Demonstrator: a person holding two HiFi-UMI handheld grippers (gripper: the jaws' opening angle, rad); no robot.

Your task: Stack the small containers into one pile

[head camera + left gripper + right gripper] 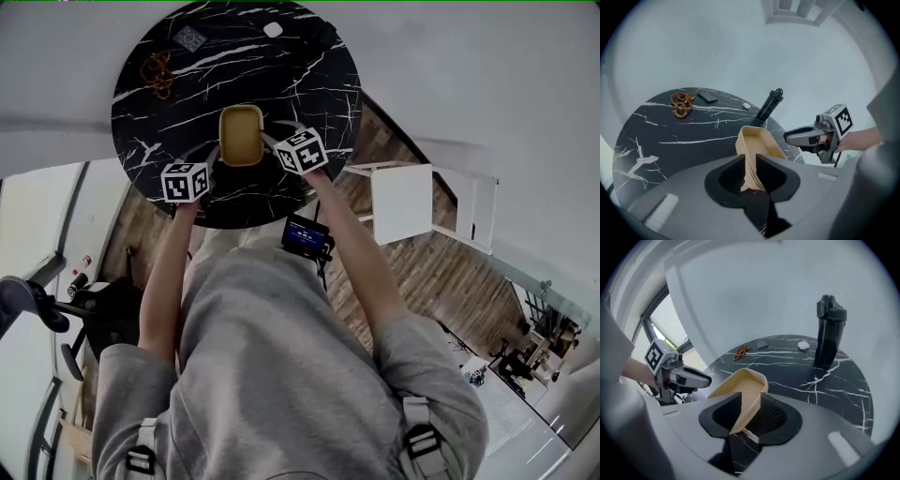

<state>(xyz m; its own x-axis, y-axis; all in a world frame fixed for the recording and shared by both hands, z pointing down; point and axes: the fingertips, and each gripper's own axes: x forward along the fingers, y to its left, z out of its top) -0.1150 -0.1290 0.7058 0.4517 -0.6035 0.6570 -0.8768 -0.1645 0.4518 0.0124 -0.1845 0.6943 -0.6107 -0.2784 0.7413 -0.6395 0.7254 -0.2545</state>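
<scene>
A stack of tan oval containers is near the front edge of the round black marble table, tilted between both grippers. My left gripper is shut on the stack's left rim; the layered rim fills the gap between its jaws. My right gripper is shut on the opposite rim. Each gripper shows in the other's view: the right gripper beyond the stack, the left gripper beside it. Whether the stack's bottom touches the table is hidden.
A brown bead bracelet, a small dark flat item and a small white object lie at the table's far side. A tall black bottle stands to the right. A white stool stands on the wood floor.
</scene>
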